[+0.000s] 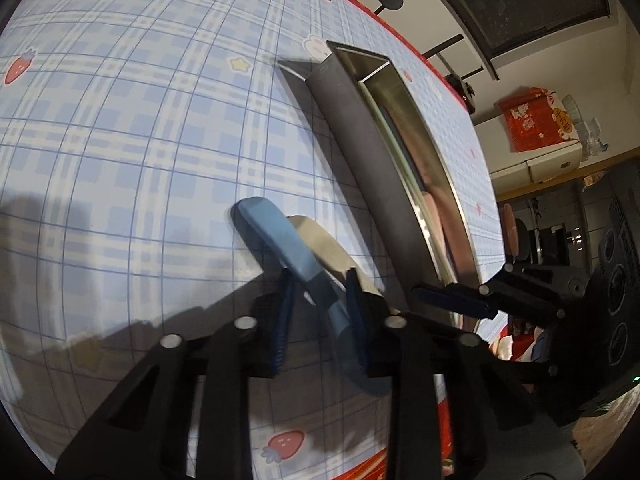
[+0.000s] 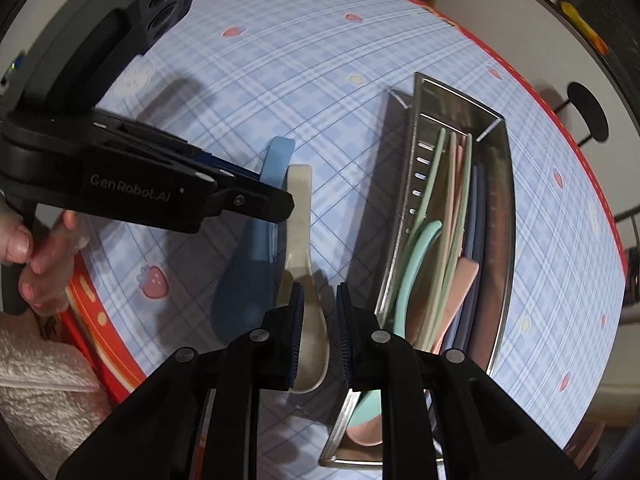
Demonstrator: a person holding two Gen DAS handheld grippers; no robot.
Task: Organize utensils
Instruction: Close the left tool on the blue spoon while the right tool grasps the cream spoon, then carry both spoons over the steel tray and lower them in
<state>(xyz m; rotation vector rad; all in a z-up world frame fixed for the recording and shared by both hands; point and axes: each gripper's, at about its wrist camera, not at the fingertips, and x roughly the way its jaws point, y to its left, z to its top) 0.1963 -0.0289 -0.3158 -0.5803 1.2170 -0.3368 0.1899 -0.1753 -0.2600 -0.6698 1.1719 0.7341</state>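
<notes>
Surface (image 2: 360,80) w/ blue plaid cloth, strawberry prints, red border. Steel tray (image 2: 498,184) lies long-ways at approx 3 o'clock of the two loose spoons in the right wrist view; it holds mint, green, pink & blue utensils (image 2: 448,216) packed lengthwise. Same tray (image 1: 360,152) runs 12 to 4 o'clock in the left wrist view.

Blue spoon (image 1: 280,240) & white spoon (image 2: 299,216) lie side by side on the cloth, touching, just beside the tray, blue at 9 o'clock of white.

Left tongs (image 1: 320,312) nearly together, pads either side of the blue spoon's neck; can't tell if they press it. No earlier pic, so nothing more there.

Right tongs (image 2: 320,320) close together, straddling the white spoon near its bowl; the 9 o'clock pad looks against it, a gap shows on the 3 o'clock side, so not clamped.

A hand (image 2: 44,256) holds the left tongs' handle at 9 o'clock.
</notes>
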